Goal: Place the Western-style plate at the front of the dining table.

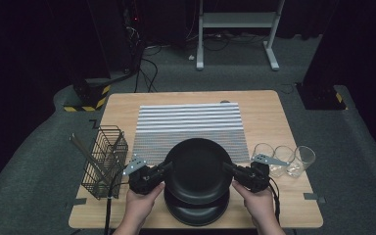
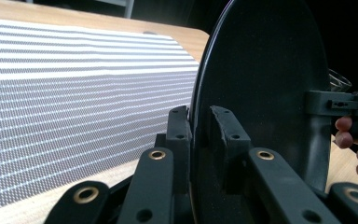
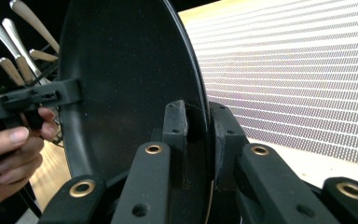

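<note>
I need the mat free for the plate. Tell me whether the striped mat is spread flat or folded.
Spread flat. The striped mat lies open on the table, no folds showing, nothing on its far part; the plate, clamped by both grippers, covers its near edge.

Dark lab: cables (image 1: pixel 147 63), rig stand (image 1: pixel 237 29).

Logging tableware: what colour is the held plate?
Black plate, clearest in the high view.

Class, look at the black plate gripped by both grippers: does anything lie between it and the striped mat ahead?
Nothing visible does. The black plate, clamped by the left gripper and right gripper, sits at the near edge of the striped mat, whose surface is bare.
</note>
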The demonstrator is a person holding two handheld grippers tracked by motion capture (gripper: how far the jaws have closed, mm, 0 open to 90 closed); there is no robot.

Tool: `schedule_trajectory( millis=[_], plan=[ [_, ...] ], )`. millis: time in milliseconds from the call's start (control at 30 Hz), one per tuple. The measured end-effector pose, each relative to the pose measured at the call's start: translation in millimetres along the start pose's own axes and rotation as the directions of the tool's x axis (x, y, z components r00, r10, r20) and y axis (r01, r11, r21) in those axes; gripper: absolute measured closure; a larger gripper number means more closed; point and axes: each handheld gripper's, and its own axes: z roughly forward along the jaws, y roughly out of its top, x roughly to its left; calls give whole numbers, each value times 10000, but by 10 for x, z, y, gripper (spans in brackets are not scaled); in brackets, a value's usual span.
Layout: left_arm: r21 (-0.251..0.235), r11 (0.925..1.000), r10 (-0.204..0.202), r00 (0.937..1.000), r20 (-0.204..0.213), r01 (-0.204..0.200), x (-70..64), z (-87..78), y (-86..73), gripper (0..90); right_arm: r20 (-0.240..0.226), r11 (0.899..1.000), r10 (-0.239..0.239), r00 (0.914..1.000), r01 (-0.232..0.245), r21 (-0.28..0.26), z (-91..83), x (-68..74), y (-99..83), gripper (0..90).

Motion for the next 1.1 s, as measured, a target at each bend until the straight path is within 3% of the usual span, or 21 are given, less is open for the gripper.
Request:
schedule_trajectory(
  millis=[167, 367, 733, 1100],
  plan=[
    [-286, 9993, 252, 9995, -210, -258, -17, 30, 27, 780, 58, 9999, 104, 9999, -104, 85, 45, -36, 63, 769],
    [-406, 9990, 203, 9996, -208, -212, 12, 117, 75, 779, 272, 10000, 70, 9996, -68, -42, 74, -72, 123, 764],
    [-1137, 9933, 177, 9997, -191, -198, 60, 323, 165, 767, 700, 9993, -116, 9975, 142, -359, 73, -125, 271, 764],
    [-1229, 9923, 128, 9999, -36, -132, 143, 478, 258, 766, 985, 9979, -104, 9951, 166, -628, 99, -189, 378, 764]
  ],
)
